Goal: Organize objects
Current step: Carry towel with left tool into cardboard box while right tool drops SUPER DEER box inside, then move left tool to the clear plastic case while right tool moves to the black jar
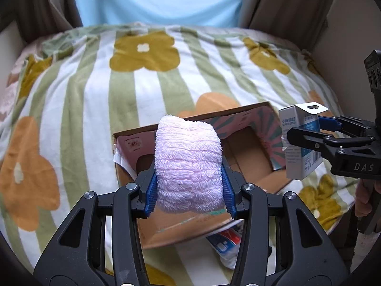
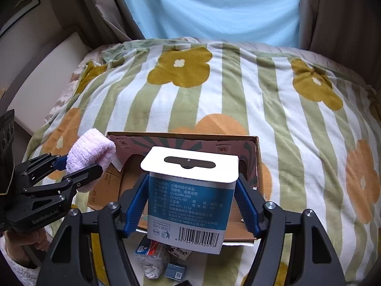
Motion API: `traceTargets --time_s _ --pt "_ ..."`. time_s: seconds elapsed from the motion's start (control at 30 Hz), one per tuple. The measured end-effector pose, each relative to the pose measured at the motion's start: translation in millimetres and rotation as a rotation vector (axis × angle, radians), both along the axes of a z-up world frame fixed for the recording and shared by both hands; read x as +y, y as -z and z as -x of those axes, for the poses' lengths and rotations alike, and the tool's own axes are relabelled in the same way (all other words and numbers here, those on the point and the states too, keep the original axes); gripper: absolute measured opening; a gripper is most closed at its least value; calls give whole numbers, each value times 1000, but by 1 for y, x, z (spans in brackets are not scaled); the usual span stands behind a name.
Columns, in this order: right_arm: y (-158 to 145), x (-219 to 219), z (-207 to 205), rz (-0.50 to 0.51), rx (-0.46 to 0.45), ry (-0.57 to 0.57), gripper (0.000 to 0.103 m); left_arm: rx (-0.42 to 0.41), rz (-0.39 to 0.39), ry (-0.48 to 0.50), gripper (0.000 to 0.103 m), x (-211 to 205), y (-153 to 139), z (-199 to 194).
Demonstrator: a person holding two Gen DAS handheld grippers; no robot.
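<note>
My left gripper is shut on a rolled pink fluffy towel, held in the air above an open cardboard box that lies on the flowered blanket. My right gripper is shut on a white and blue carton with a hang tab and a barcode, also raised over the cardboard box. In the left wrist view the right gripper and the carton hang at the right, beside the box. In the right wrist view the left gripper with the towel hangs at the left.
A striped blanket with yellow and orange flowers covers the bed. Small packets and a little blue box lie on it in front of the cardboard box. A toothpaste-like tube lies under my left gripper. Curtains and a light blue sheet hang behind.
</note>
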State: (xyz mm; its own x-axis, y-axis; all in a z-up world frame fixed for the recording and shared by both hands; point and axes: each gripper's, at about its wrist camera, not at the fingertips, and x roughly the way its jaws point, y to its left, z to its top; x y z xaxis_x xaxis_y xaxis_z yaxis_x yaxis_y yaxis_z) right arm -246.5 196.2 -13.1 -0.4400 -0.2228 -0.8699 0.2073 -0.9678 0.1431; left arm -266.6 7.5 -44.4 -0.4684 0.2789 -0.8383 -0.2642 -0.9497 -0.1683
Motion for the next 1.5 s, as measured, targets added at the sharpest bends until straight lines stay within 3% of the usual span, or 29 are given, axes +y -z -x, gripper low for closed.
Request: traceTargets --time_s 0.27,0.53,0.6,0.63,0.67,0.73,0.77,1.3,1.5 --pt "51 -3 36 -35 -112 -5 66 -117 -6 -25 41 -4 54 38" --pt "65 -10 40 -73 -147 -25 66 -129 11 -39 43 -1 60 43" --pt "64 -15 40 -127 -127 -45 66 -118 45 -41 58 1 57 43" --pt "62 -16 40 -142 -119 -48 67 -108 59 -41 96 1 55 42" --pt "61 -17 39 -145 -118 -51 68 -84 67 -36 103 2 52 39" --pt "61 -17 39 -139 -146 -52 84 -59 77 -29 103 3 48 36" --pt "61 -16 38 -132 -158 -48 86 -49 87 -32 103 3 46 33" --pt "36 -5 15 -95 -112 -1 86 -16 33 -66 103 -10 18 1" --pt "8 -7 -6 -100 -54 -18 86 14 19 -76 103 -13 -10 -20"
